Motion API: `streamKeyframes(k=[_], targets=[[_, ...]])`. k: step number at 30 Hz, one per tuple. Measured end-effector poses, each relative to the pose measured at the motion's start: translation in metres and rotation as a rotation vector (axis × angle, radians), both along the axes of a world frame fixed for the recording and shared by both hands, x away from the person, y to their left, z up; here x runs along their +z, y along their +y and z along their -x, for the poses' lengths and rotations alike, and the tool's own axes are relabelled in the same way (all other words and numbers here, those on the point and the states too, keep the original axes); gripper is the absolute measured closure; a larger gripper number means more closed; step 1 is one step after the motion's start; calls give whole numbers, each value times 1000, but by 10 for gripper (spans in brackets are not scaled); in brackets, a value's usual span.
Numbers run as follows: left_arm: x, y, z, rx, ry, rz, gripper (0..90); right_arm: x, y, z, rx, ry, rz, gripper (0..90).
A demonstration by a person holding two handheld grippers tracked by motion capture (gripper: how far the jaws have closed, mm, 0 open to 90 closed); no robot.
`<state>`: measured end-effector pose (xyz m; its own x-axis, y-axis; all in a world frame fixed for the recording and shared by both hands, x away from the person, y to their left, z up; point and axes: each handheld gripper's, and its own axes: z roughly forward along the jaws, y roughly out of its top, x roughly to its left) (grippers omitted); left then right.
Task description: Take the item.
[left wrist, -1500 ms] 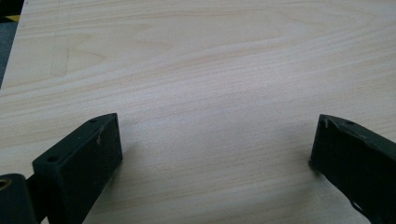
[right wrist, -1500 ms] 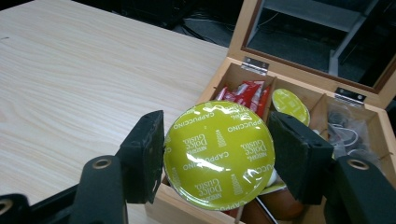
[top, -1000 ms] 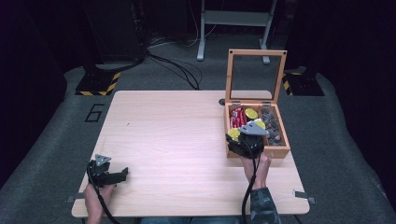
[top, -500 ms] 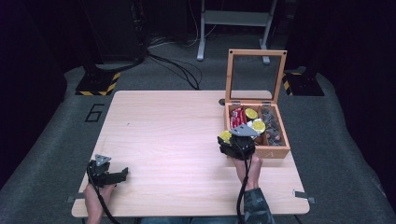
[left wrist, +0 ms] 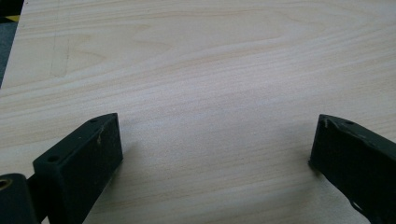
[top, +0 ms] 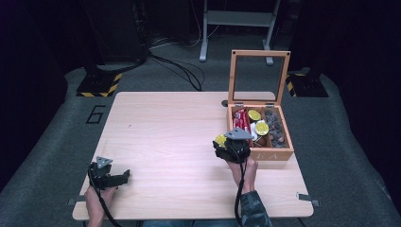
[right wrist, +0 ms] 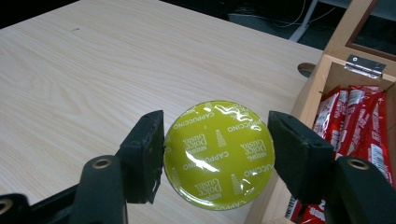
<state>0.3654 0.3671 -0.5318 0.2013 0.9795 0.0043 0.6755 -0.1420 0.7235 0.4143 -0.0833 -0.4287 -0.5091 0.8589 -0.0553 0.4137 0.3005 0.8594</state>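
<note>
The pale, light-grained wooden table [top: 170, 137] stands on grey carpeted floor [top: 56, 142] marked with a black "6", its top mostly bare. Directly on it, just to the right of the right gripper [top: 226, 146], sits an open wooden box with a glass-paned lid [top: 259, 113] raised upright at the far side. A small dark round hole [top: 224, 103] marks the tabletop just beyond that gripper, beside the box's far left corner.
</note>
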Motion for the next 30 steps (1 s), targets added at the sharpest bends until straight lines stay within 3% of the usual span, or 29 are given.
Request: streamKeyframes(k=[24, 30], targets=[[0, 0, 0, -1, 0, 0, 21, -33, 23, -7, 15, 34, -32, 376], [0, 0, 0, -1, 0, 0, 22, -46, 30, -11, 18, 72, -21, 376]])
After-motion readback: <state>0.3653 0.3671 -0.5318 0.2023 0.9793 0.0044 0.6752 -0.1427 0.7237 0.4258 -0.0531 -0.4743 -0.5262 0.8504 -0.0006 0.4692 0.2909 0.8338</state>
